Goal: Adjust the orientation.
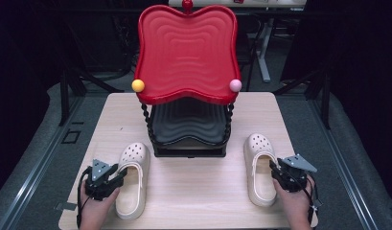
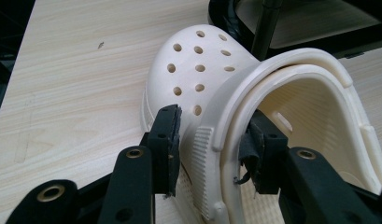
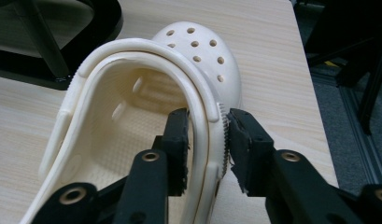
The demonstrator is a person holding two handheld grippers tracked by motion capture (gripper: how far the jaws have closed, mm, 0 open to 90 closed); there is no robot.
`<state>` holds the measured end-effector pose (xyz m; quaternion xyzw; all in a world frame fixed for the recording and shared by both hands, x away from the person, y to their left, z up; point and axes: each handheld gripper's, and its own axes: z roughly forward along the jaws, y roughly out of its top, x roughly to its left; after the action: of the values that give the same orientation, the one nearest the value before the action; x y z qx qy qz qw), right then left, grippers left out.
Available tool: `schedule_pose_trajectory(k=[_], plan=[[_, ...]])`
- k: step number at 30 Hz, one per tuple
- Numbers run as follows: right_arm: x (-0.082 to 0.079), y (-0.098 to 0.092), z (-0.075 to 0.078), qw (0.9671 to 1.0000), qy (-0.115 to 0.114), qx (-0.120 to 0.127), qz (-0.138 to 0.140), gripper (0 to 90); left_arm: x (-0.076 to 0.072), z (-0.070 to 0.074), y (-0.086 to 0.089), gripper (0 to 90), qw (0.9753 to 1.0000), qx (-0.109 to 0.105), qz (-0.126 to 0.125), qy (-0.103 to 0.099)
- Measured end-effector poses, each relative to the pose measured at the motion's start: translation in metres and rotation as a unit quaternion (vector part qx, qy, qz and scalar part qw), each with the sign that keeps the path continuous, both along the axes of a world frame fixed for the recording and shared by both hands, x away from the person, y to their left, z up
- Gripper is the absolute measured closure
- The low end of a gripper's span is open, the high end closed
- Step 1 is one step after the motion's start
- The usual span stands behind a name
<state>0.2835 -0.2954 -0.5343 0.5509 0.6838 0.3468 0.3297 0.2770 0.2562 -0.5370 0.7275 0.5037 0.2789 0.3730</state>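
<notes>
The left clog [image 1: 132,179] is grasped at its side wall by the left hand-held gripper [image 1: 107,178], the right clog [image 1: 259,168] likewise by the right hand-held gripper [image 1: 280,173], both held low over the tabletop [image 1: 198,191].

overhead forward-down view, two close tong-mounted views

The table [image 1: 193,191] is pale wood-grain laminate, matt. On it, both cream clogs [image 2: 254,116] [image 3: 146,112] look like soft matt foam, ribbed along the collar. Behind them on the table, the rack's red tray [image 1: 186,52] is glossy rippled plastic; the black tray [image 1: 188,122] beneath is duller. Gripper pads [image 3: 237,144] look frayed and rubbery.
</notes>
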Motion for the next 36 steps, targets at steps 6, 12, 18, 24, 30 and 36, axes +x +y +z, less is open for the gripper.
schedule_pose_trajectory(k=[6, 12, 18, 24, 30, 36], plan=[[-0.0001, 0.0005, 0.0011, 1.0000, 0.005, -0.005, -0.006, 71.6, 0.0010, -0.0024, 0.0001, 60.8, 0.9999, -0.011, 0.007, 0.005], [0.0001, 0.0017, -0.0008, 0.9998, -0.004, -0.022, -0.004, 70.1, 0.0006, -0.0016, -0.0001, 61.6, 0.9999, -0.005, 0.006, 0.008], [0.0021, 0.0010, -0.0025, 0.9999, 0.006, -0.013, -0.003, 71.1, 0.0002, -0.0017, -0.0011, 63.1, 1.0000, 0.000, 0.007, 0.003], [0.0031, -0.0005, -0.0025, 1.0000, 0.009, -0.001, -0.001, 71.2, 0.0003, -0.0017, -0.0017, 63.8, 1.0000, 0.001, 0.008, 0.003], [0.0029, -0.0002, -0.0009, 0.9999, 0.014, 0.000, -0.006, 72.5, -0.0002, -0.0009, -0.0008, 67.3, 0.9999, 0.007, 0.012, 0.002], [-0.0004, 0.0008, 0.0007, 0.9997, 0.014, 0.017, -0.006, 73.1, -0.0012, -0.0001, -0.0011, 71.4, 0.9997, 0.017, 0.018, -0.005]])
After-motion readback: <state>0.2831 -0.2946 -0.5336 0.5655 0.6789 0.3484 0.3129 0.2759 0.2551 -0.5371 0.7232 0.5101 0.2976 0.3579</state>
